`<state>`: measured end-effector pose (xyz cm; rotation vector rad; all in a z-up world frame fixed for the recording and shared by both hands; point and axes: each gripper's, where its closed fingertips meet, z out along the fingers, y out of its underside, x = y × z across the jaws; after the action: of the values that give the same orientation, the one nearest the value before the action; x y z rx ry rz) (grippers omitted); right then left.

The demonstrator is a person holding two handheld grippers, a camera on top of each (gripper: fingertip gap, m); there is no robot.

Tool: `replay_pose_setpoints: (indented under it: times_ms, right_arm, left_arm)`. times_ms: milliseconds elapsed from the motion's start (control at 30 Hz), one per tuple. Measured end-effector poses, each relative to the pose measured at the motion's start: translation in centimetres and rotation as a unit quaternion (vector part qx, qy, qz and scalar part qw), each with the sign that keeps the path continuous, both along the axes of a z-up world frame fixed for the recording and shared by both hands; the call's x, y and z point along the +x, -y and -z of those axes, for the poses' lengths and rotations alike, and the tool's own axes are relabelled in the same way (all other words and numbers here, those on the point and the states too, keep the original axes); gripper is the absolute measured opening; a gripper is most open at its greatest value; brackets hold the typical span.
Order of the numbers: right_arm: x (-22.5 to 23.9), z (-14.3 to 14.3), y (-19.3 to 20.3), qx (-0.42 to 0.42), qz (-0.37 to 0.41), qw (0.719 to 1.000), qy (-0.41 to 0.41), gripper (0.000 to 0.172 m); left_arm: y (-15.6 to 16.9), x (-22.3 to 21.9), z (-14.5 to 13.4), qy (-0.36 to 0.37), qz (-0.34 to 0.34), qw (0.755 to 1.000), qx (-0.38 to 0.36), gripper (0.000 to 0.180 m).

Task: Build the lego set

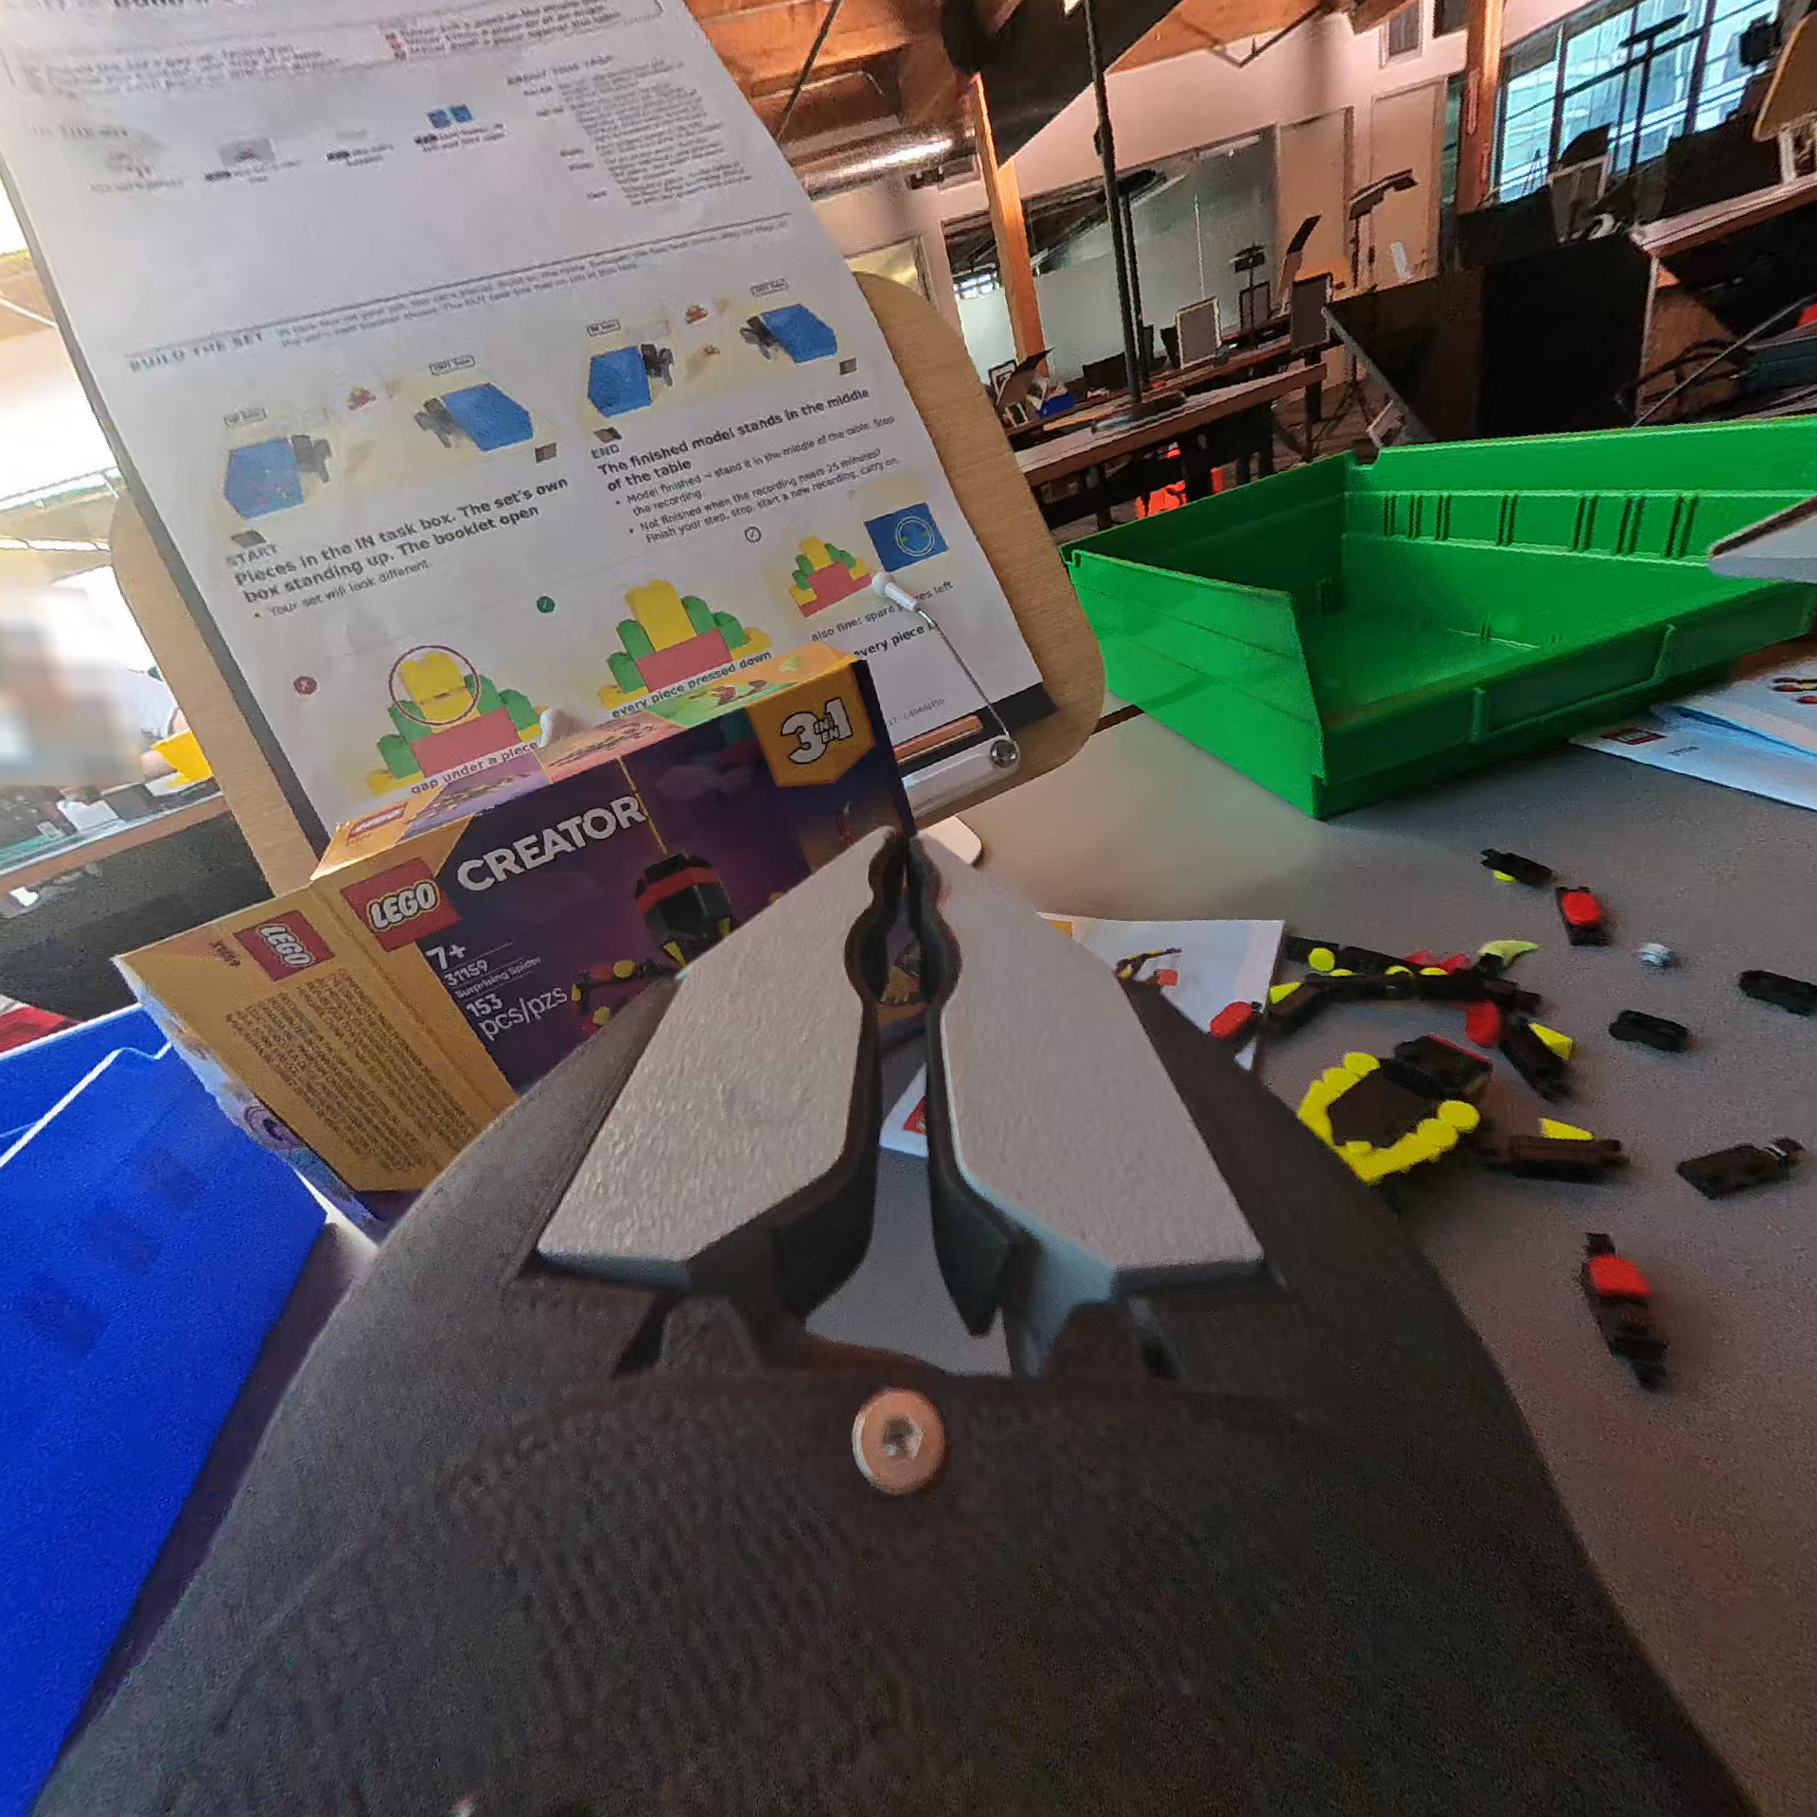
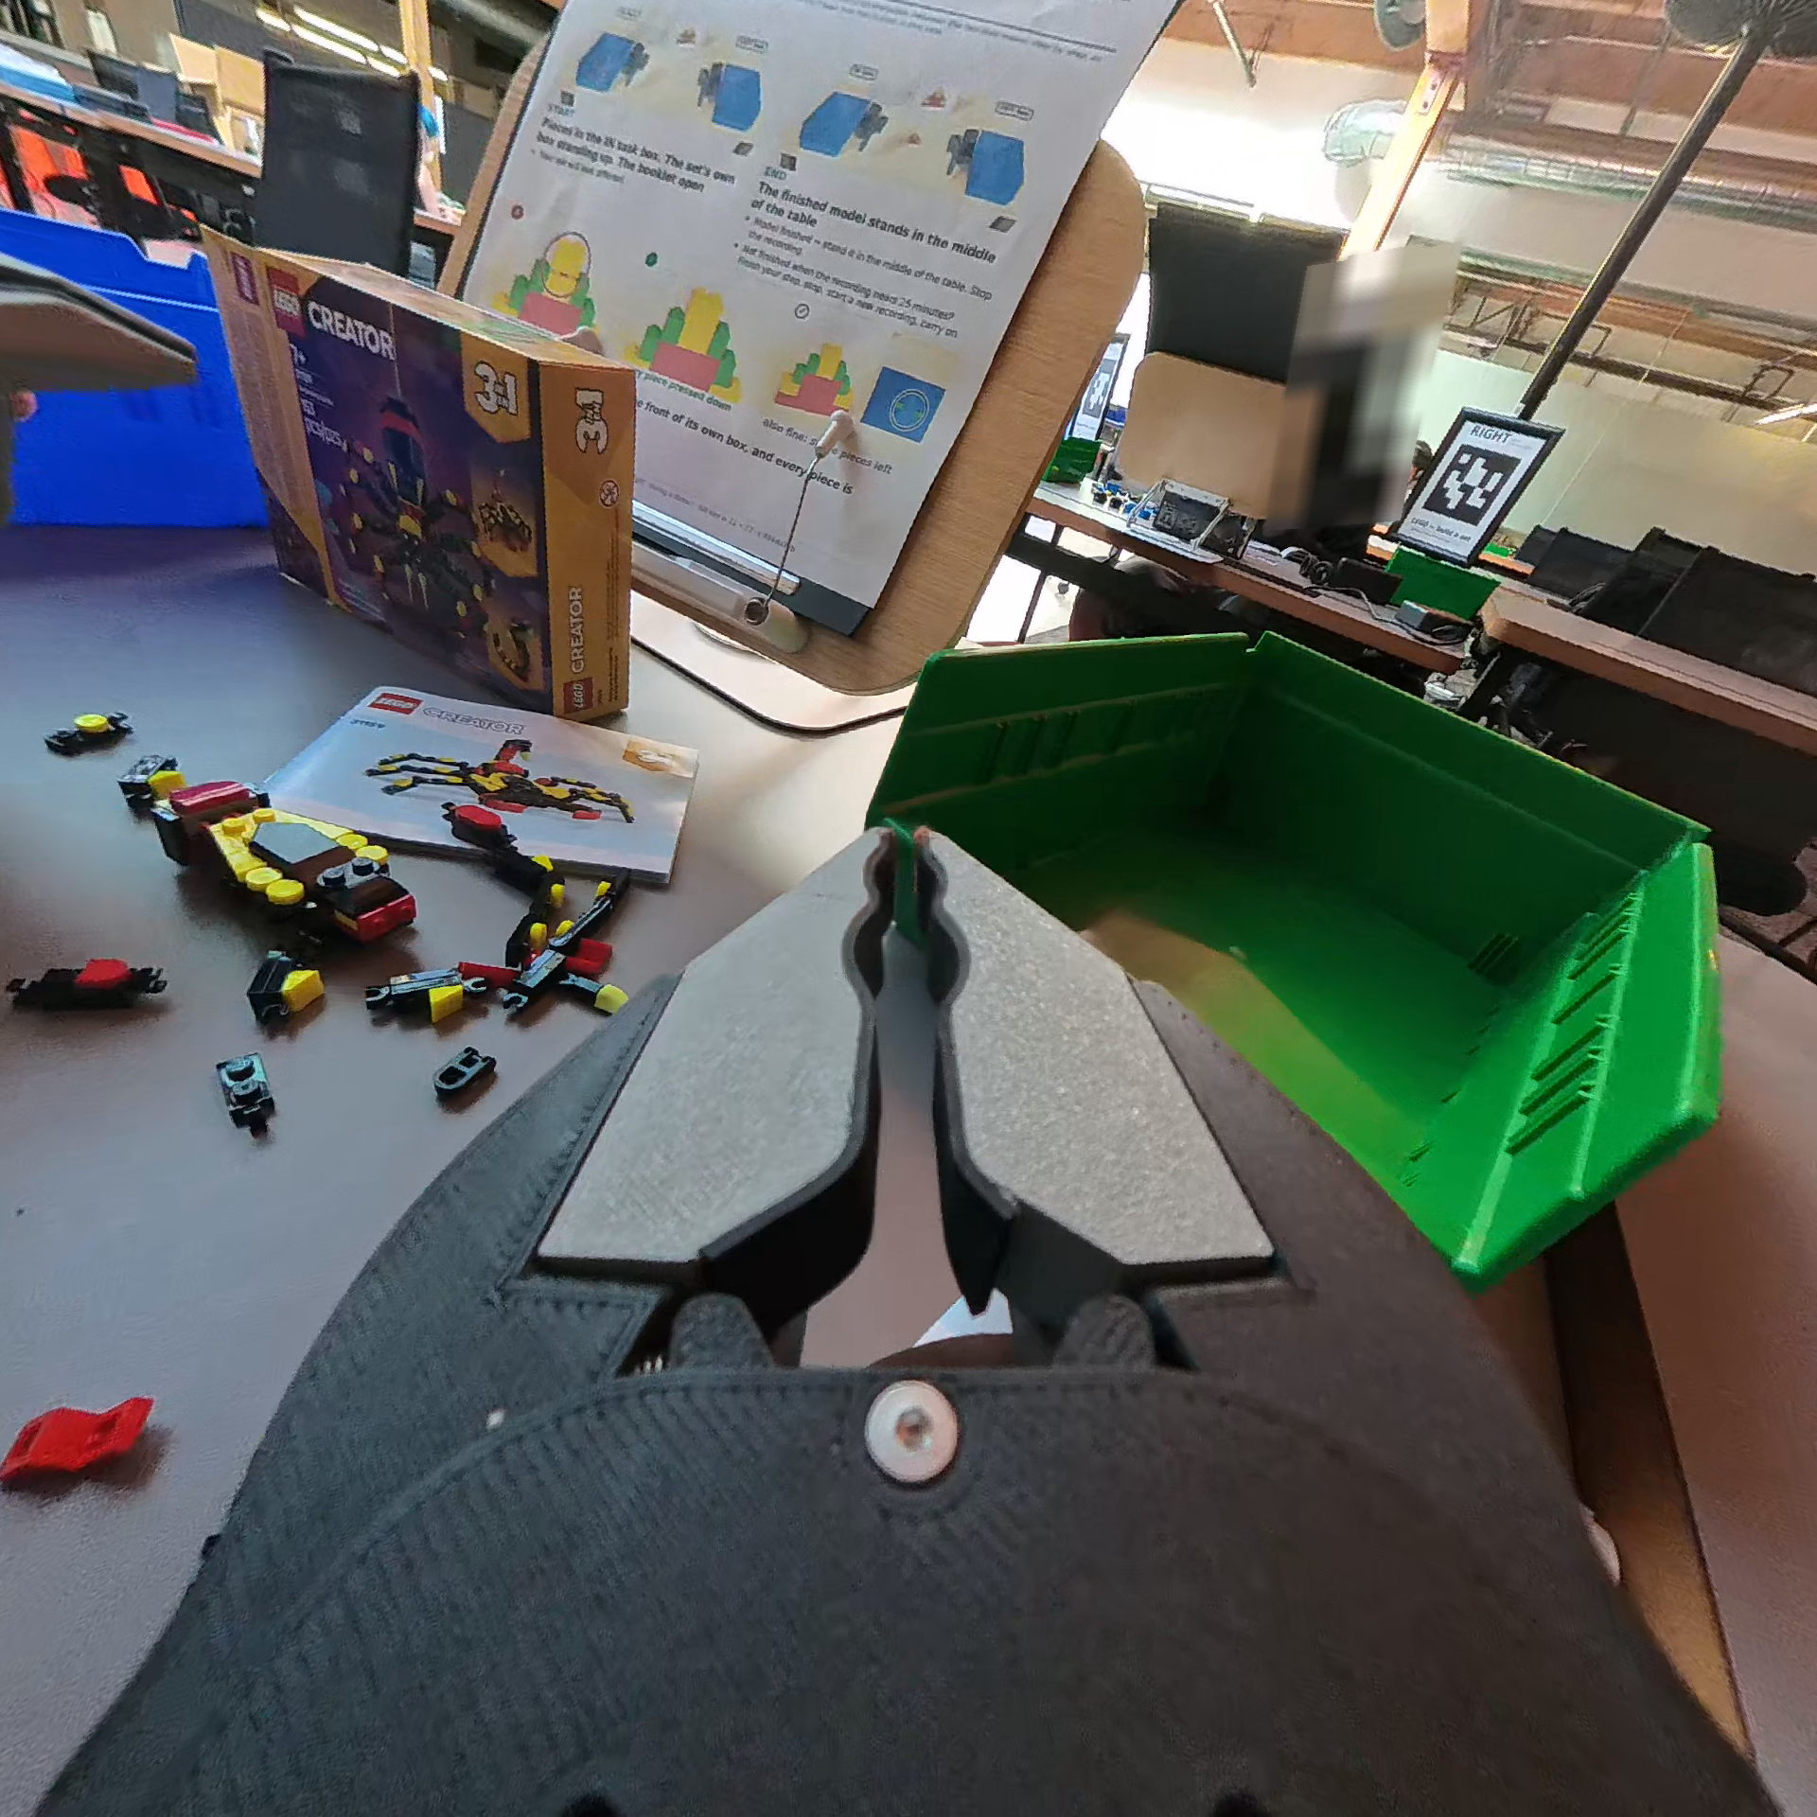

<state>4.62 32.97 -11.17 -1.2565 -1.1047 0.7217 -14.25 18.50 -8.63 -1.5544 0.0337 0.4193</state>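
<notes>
Right wrist view: right gripper [image 2: 903,838] is pinching the near corner wall of the green bin [image 2: 1377,885], tilting it off the table [image 2: 147,1229]; left gripper [image 1: 909,850], jaws pressed together on nothing, is hovering before the toy box [image 1: 551,924].

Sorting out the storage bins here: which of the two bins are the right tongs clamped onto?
The green bin: the right tongs pinch its near wall corner. The blue bin sits apart, far left behind the box.

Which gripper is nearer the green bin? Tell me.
Right. The right gripper is at the green bin's near corner; the left gripper is far off, by the toy box.
</notes>
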Motion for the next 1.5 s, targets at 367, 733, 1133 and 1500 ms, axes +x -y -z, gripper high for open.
replay_pose_setpoints:
  times_ms: [367,733,1133,1500]
  right_arm:
    - [-0.4,-0.5,0.9,-0.017,-0.04,0.999,-0.001,0.0]
    - [-0.6,0.6,1.1,0.009,-0.053,0.998,0.027,0.0]
    - [-1.4,2.2,2.1,0.035,-0.067,0.993,0.091,0.0]
    - [-4.7,2.6,3.9,-0.065,-0.159,0.98,0.098,0.017]
  left_arm:
    - [-0.5,0.6,0.5,-0.009,0.02,1.0,-0.011,0.0]
    - [-3.9,4.4,2.9,0.011,0.098,0.988,-0.119,0.0]
    - [-6.3,8.2,4.6,0.026,0.198,0.97,-0.141,0.0]
    - [-5.5,6.1,3.8,0.038,0.173,0.977,-0.119,0.012]
